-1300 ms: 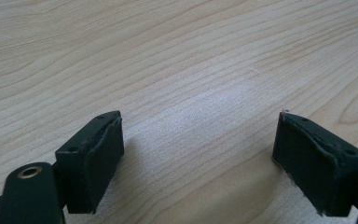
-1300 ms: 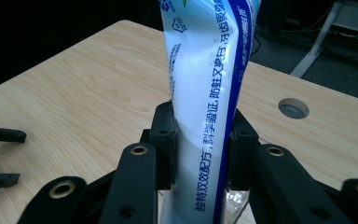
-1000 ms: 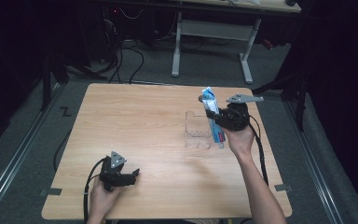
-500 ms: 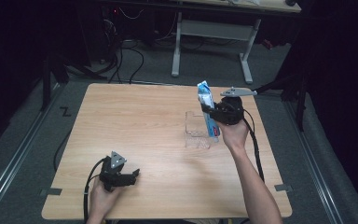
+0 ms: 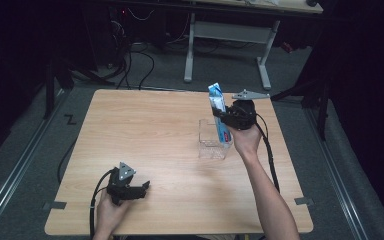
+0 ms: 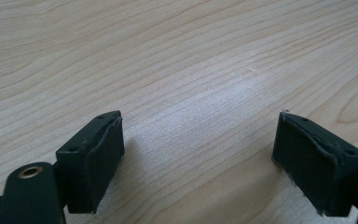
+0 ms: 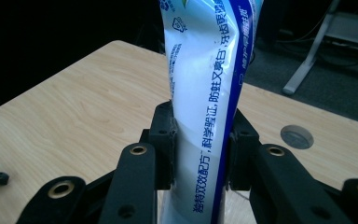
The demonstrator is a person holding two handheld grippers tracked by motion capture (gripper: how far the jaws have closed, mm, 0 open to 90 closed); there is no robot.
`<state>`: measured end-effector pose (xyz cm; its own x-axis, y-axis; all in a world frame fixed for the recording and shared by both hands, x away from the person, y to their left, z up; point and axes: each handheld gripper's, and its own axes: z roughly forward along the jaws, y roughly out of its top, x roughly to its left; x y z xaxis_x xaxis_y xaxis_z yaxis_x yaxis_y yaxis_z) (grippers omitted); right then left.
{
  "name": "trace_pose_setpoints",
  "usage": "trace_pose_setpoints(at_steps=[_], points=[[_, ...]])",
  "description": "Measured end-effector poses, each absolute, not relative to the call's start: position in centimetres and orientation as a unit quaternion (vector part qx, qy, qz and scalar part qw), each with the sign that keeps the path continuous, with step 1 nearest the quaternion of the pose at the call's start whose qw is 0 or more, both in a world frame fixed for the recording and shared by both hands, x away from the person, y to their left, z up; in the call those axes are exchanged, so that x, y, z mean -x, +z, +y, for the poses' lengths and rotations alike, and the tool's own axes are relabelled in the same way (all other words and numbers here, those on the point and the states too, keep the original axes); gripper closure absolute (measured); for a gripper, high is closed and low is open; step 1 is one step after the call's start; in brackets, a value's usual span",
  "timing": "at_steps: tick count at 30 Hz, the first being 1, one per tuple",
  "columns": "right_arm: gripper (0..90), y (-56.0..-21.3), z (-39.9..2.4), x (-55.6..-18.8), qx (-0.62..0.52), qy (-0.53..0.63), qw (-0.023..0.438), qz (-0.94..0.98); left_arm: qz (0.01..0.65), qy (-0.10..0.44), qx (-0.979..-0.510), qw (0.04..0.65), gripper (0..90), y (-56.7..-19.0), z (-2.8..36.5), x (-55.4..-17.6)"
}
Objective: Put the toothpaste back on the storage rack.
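One toothpaste tube is the item in hand. It stands nearly upright, clamped across its middle by the jaws of the right gripper, with its crimped end pointing up and its lower end reaching down into, or just behind, a clear plastic box; which of the two cannot be told from the high view. In the right gripper view the tube fills the gap between both pads, which press on its flat sides, so the grasp appears firm.

The box sits on the wooden surface toward its right half, open side up, with nothing else visible inside.

The left gripper rests near the front left edge of the surface, well apart from the box. Its jaws stand wide apart and hold nothing; bare wood grain lies between them.

Judgement on progress: the grasp is complete; releasing or seating the tube, or carrying it clear of the box, remains.
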<state>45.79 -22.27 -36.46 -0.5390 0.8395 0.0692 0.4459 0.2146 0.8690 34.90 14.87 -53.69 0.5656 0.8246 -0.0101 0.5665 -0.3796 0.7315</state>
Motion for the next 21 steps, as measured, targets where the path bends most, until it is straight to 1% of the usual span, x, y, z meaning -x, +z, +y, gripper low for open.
trace_pose_setpoints(at_steps=[6, 21], points=[[69.4, -37.1, -22.0, -46.4, -0.436, 0.454, 0.221, 0.745, 0.429, 0.182, -0.811, 0.355, 16.5, -53.7, 14.9, -34.9], [69.1, -37.8, -22.8, -47.2, -0.462, 0.45, 0.231, 0.728, 0.429, 0.181, -0.81, 0.355, 16.5, -53.7, 14.9, -34.9]])
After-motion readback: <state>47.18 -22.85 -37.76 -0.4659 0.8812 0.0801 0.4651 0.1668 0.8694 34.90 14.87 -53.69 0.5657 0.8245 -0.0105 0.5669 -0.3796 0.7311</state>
